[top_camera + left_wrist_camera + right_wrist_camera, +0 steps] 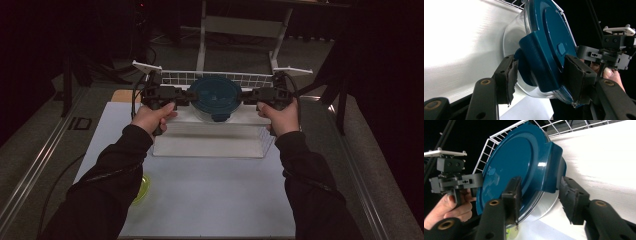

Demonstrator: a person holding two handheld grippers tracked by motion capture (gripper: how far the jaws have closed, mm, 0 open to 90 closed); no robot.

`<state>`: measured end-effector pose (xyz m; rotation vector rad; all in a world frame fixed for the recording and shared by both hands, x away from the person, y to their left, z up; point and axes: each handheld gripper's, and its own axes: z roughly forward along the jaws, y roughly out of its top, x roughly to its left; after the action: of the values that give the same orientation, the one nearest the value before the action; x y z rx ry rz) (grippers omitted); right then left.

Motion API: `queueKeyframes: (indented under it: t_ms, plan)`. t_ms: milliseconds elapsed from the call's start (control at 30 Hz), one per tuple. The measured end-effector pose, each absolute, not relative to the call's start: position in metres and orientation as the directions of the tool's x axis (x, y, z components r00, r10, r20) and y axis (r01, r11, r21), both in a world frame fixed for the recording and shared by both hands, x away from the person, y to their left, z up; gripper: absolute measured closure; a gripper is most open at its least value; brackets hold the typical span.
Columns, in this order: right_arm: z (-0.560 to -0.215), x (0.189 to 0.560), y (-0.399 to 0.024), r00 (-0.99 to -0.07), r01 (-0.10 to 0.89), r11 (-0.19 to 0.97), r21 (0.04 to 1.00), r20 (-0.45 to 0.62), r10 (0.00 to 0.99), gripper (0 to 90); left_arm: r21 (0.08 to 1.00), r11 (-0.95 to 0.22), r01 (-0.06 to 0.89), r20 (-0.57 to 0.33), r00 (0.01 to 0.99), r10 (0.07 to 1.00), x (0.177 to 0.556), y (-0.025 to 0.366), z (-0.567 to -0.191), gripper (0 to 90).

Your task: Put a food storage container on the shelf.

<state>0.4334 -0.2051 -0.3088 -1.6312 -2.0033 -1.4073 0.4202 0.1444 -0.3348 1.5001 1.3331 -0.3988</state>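
Up at the far end of the table, on the white rack (210, 145), sits the glass container (215, 112) with its teal lid (215, 94), right between my two claws. My left gripper (186, 95) comes at it from one side and my right gripper (246, 96) from the other, each straddling one of the lid's side flaps.

Looking along the left gripper (540, 75), one pad covers the top of the lid and the other sits just off the flap, with a sliver of gap showing, so I wouldn't call that a grip. Same deal on the right gripper (540, 195): one pad overlaps the lid face, the other stands clearly apart from the flap. Both jaws are half spread, not clamped.

Glass base is mostly hidden by the lid (549, 45) and pads. White wire basket (175, 78) stands behind it, partly blocked. Something yellow-green (142, 189) peeks from under my left sleeve, can't make out what.
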Motion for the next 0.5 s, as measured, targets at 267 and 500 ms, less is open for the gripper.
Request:
queueKeyframes:
  t_ms: [267,500]
  plan:
    - [-0.302,0.422,-0.204,-0.41,0.805,-0.041,0.592,0.606,0.681,47.0,0.48,0.145,0.865,-0.775,0.341,0.533,0.415,0.146,-0.333,41.8]
    - [-0.292,0.393,-0.202,-0.509,0.742,-0.011,0.67,0.574,0.641,45.5,0.523,0.165,0.836,-0.736,0.345,0.582,0.406,0.156,-0.329,36.6]
